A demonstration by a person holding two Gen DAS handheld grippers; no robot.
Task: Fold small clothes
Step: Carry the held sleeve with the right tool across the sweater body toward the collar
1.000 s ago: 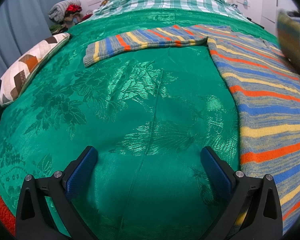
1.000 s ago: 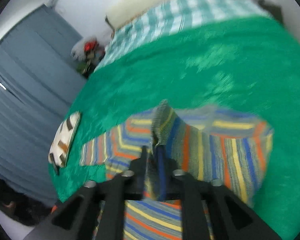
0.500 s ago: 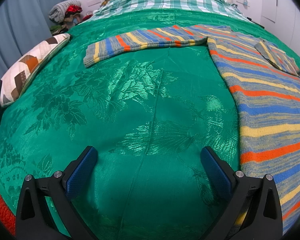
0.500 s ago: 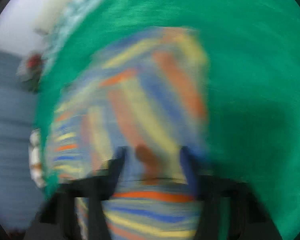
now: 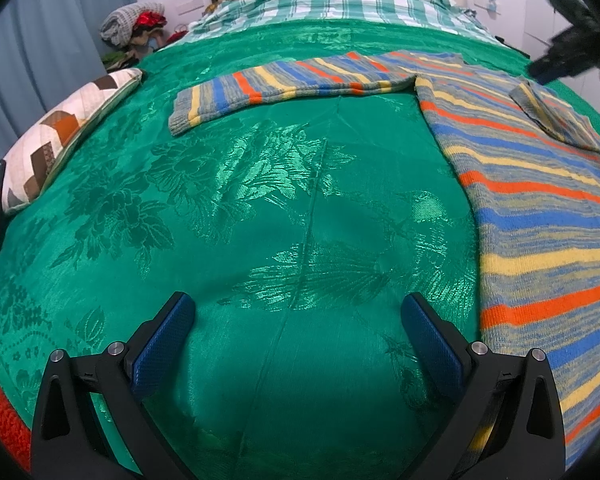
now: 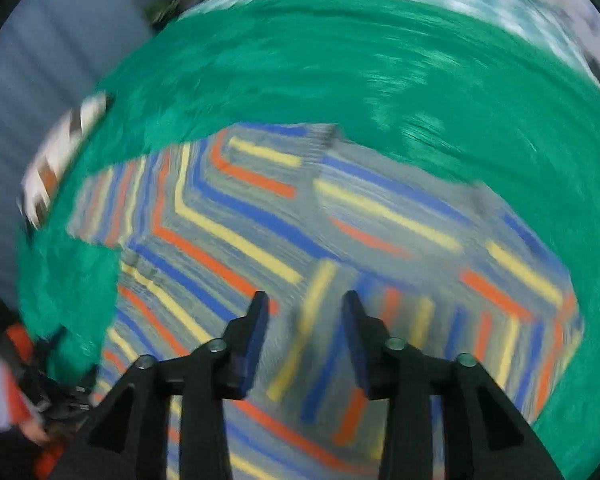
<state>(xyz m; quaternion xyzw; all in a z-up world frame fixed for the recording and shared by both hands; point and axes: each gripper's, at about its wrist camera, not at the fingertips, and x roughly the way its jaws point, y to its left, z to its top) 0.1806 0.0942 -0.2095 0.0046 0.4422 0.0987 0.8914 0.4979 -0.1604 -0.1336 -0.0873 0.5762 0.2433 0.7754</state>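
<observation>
The striped sweater lies flat on the green bedspread, one sleeve stretched out sideways and the other folded across its body, while the right gripper hangs above it with jaws opening and empty, and the left gripper gapes wide over bare cloth.

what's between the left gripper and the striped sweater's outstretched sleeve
Only bare green bedspread: in the left wrist view, nothing lies between the open left gripper and the striped sweater's outstretched sleeve.
</observation>
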